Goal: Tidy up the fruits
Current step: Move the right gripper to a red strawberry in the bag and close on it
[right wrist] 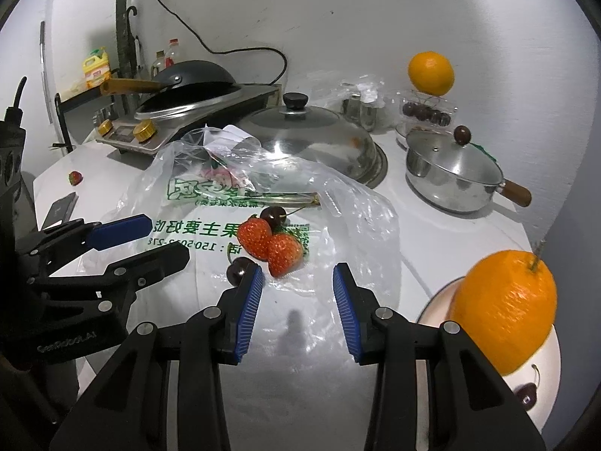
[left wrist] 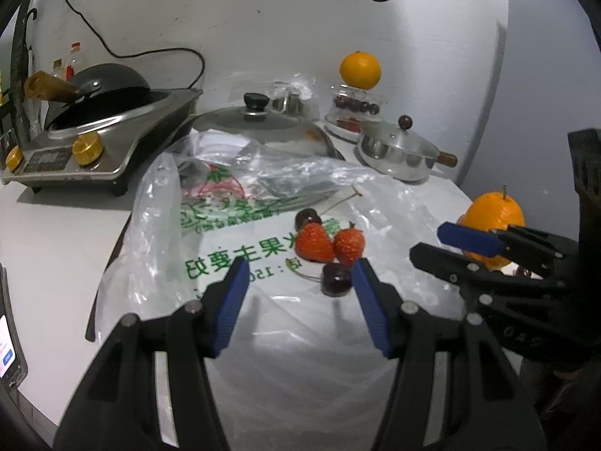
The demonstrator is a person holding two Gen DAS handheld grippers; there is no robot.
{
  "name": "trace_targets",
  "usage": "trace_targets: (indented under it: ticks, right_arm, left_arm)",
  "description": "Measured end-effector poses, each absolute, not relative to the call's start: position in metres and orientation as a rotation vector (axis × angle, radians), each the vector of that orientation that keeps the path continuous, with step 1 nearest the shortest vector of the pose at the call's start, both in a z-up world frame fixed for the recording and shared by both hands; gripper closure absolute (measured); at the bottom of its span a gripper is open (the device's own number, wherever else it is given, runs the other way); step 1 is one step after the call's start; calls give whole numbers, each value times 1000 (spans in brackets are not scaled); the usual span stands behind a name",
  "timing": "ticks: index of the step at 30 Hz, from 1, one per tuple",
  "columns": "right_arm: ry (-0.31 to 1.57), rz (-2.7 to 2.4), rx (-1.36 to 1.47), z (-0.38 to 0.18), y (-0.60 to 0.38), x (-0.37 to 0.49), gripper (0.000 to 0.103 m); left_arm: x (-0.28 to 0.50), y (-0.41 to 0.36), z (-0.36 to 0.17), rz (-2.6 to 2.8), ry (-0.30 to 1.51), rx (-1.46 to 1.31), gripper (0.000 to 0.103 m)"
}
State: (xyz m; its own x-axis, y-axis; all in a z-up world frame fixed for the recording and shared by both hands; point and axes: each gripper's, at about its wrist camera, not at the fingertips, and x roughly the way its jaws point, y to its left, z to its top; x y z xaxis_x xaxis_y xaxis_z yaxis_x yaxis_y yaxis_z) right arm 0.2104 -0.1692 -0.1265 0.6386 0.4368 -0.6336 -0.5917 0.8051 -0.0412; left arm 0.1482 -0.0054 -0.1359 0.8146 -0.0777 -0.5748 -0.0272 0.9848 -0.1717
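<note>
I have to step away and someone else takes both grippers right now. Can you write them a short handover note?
Left claw: open, empty, above the near cherry.
Right claw: open, empty, just short of the two strawberries.
On the plastic bag: two strawberries and two cherries, the far cherry behind the berries.
Done: one orange and a cherry sit in the white bowl at right.
Left: the fruit on the bag, plus a stray strawberry at the table's far left. Another orange rests on the clear cherry box at the back.
</note>
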Motion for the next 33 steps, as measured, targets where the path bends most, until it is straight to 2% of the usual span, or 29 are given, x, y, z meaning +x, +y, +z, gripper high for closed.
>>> trace_targets:
  ticks: [2,5,33]
  right_arm:
    - [654,598,-254,-128,-166,214,61]
    - [661,604,-250,-131,-162,219,61]
    - [764,606,-204,-160,-135,263,61]
  left_arm:
    - [150,-3,-137,-24,620,-178,44]
    - [152,1,-139,-26,623,-185,39]
    - [165,13,-154,-5,652,-201,38]
